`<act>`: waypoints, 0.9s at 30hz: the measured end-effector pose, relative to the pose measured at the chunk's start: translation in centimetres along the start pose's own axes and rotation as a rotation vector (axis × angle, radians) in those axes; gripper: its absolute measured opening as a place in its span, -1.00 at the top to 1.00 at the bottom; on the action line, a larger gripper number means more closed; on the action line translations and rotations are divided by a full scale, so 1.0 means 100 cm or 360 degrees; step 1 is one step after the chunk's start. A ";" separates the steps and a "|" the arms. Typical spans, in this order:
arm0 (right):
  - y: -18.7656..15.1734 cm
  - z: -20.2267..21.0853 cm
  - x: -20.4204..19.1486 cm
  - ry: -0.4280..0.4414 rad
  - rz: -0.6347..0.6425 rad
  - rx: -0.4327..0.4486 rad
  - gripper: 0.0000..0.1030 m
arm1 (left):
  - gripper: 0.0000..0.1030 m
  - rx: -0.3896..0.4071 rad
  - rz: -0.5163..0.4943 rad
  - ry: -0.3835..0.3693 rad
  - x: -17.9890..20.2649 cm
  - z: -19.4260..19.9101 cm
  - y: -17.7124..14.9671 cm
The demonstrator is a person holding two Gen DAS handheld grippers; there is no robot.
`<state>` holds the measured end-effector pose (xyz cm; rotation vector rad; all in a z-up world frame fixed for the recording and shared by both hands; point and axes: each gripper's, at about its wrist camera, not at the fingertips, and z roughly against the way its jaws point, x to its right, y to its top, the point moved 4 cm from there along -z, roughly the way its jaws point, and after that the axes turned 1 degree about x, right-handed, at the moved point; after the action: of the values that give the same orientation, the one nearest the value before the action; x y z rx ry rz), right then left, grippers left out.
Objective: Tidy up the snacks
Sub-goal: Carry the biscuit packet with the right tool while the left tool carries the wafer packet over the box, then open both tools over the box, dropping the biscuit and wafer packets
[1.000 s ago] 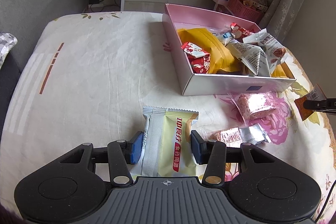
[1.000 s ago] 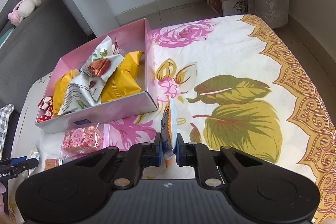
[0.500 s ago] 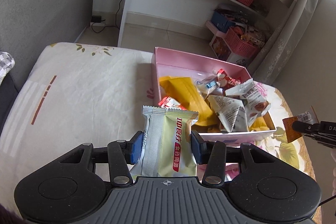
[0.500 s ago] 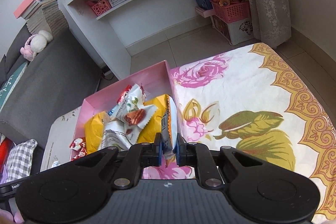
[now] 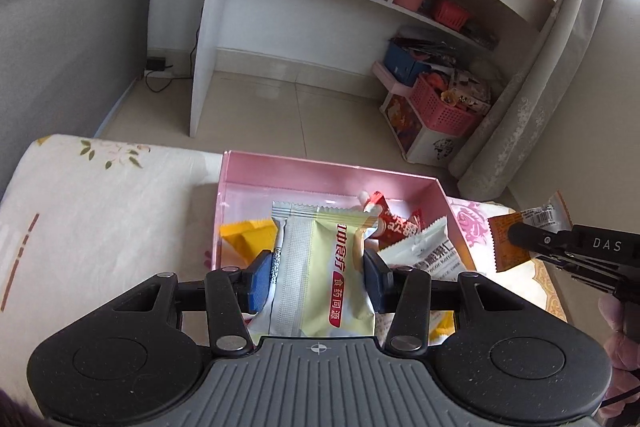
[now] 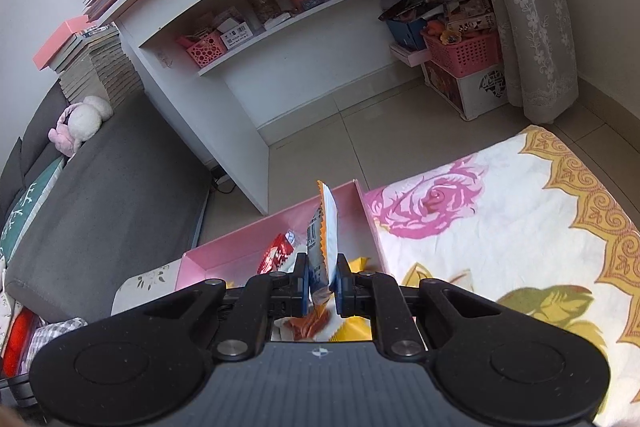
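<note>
My left gripper (image 5: 318, 279) is shut on a pale green and white snack packet (image 5: 320, 267) and holds it above the pink box (image 5: 320, 173), which holds several snacks. My right gripper (image 6: 322, 285) is shut on a thin orange and white snack packet (image 6: 324, 227), held edge-on over the same pink box (image 6: 240, 247). In the left wrist view the right gripper (image 5: 524, 237) shows at the right with its orange packet (image 5: 508, 243), beside the box's right wall.
The box sits on a floral cloth (image 6: 500, 227) over the table. Beyond the table edge are a tiled floor, a white shelf unit (image 5: 320, 7), a grey sofa (image 6: 100, 195) and pink baskets (image 5: 444, 107) by a curtain.
Both grippers have lifted their packets off the table and moved forward, from in front of the pink box to above it. The views have tilted up toward the shelves.
</note>
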<state>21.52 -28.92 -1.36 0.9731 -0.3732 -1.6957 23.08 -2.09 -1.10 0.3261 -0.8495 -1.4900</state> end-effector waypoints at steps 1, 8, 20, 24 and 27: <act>0.002 -0.005 -0.001 -0.0002 0.0013 0.0006 0.91 | 0.13 0.0010 -0.0016 0.0010 0.000 -0.007 0.004; 0.007 -0.044 -0.004 -0.0056 0.0146 -0.0024 0.91 | 0.13 -0.0044 -0.0031 0.0070 -0.003 -0.050 0.017; 0.003 -0.074 -0.002 -0.0137 0.0214 -0.0114 0.77 | 0.03 -0.0062 -0.0006 0.0073 -0.004 -0.077 0.021; 0.006 -0.067 0.001 -0.0127 0.0139 -0.0090 0.10 | -0.34 -0.0038 -0.0036 0.0060 0.002 -0.071 0.019; 0.009 -0.060 0.002 -0.0109 0.0107 -0.0083 0.01 | -0.42 -0.0026 -0.0087 0.0059 0.009 -0.063 0.017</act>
<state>26.61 -28.14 -4.49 0.8575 -0.4005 -1.6728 28.35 -4.68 -3.99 0.3659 -0.8039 -1.5363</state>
